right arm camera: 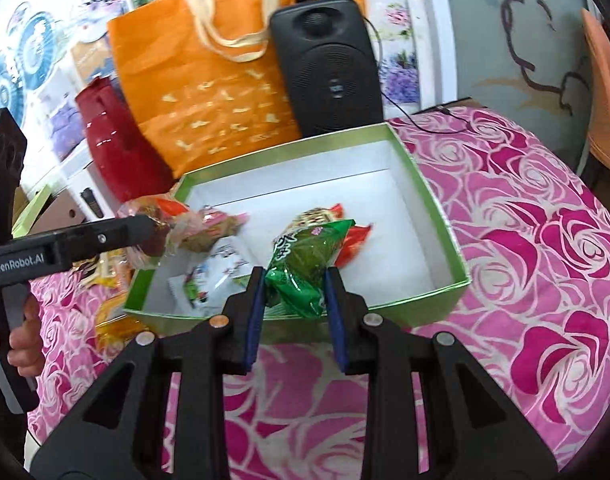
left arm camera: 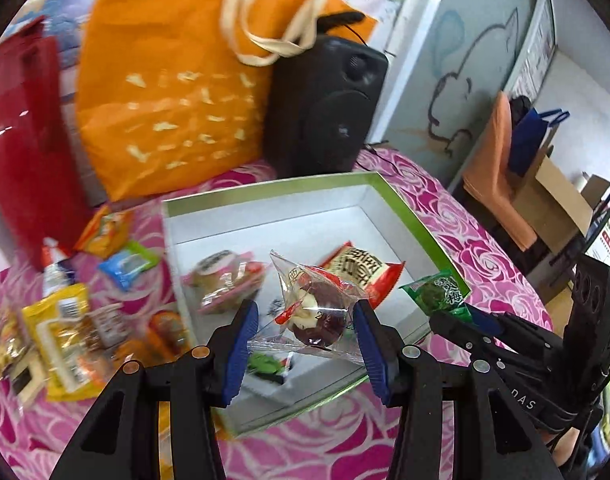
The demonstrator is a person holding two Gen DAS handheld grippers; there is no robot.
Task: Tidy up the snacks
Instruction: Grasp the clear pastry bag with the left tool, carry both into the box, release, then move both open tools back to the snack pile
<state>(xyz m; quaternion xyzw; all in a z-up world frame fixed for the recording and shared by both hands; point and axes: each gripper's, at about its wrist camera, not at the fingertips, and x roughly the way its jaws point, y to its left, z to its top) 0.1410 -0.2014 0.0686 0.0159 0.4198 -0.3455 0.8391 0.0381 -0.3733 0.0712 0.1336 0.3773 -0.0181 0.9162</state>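
Note:
A green-rimmed box (left arm camera: 405,208) (right arm camera: 437,200) with a white inside lies on the pink rose cloth. My left gripper (left arm camera: 305,308) (right arm camera: 145,232) hovers over the box's near-left part, shut on a clear-wrapped dark round snack (left arm camera: 315,320) (right arm camera: 157,240). My right gripper (right arm camera: 295,274) (left arm camera: 453,316) is shut on a green packet (right arm camera: 305,268) (left arm camera: 437,292) above the box's near edge. Inside the box lie a red packet (left arm camera: 365,268), a pink-wrapped cake (left arm camera: 225,280) and a white packet (right arm camera: 221,268).
Loose snacks lie left of the box: a yellow packet (left arm camera: 61,332), a blue one (left arm camera: 127,264), an orange one (left arm camera: 105,232). Behind the box stand an orange tote bag (right arm camera: 209,92), a black speaker (right arm camera: 329,68) and a red jug (right arm camera: 117,148). A hand (right arm camera: 25,340) grips the left tool.

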